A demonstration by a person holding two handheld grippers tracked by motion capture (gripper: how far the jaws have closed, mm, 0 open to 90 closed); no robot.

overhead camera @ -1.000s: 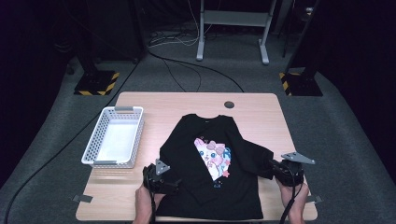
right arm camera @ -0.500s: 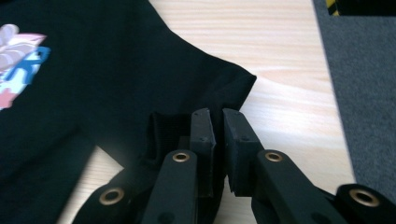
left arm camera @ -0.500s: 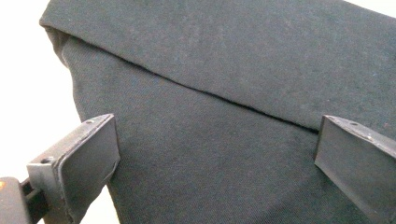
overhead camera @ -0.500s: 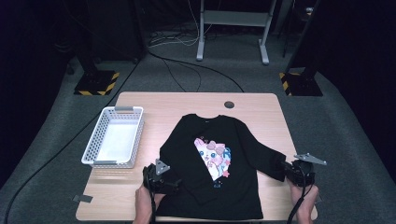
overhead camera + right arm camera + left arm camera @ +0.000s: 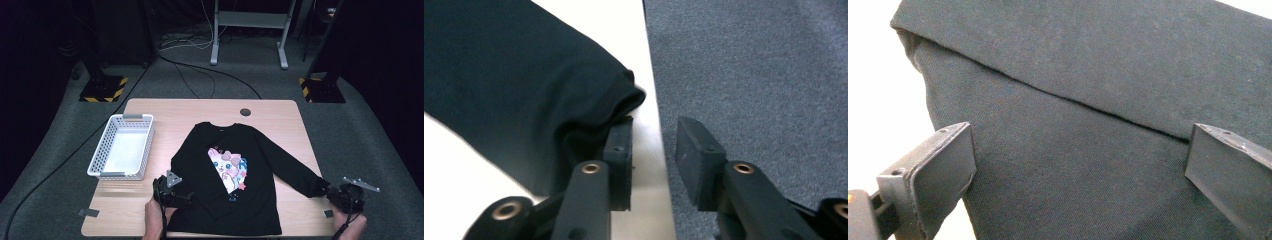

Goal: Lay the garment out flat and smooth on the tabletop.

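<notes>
High view: a black long-sleeved shirt [image 5: 235,175] with a cartoon print lies flat on the wooden table [image 5: 165,112], collar toward the far edge, its right sleeve stretched out to the table's right near corner. A white mesh basket [image 5: 122,146] stands well apart on the table's left. The left gripper [image 5: 172,192] sits at the shirt's lower left edge; the right gripper [image 5: 345,196] sits at the table's right edge, just beside the cuff. Left gripper view: the jaws stand wide apart over a folded layer of the black fabric, gripping nothing. Right gripper view: the jaws have just been opening and now stand parted with nothing between them; the sleeve cuff [image 5: 621,102] lies released on the table, touching the outer side of one jaw, with grey carpet [image 5: 764,75] beyond the table edge.
</notes>
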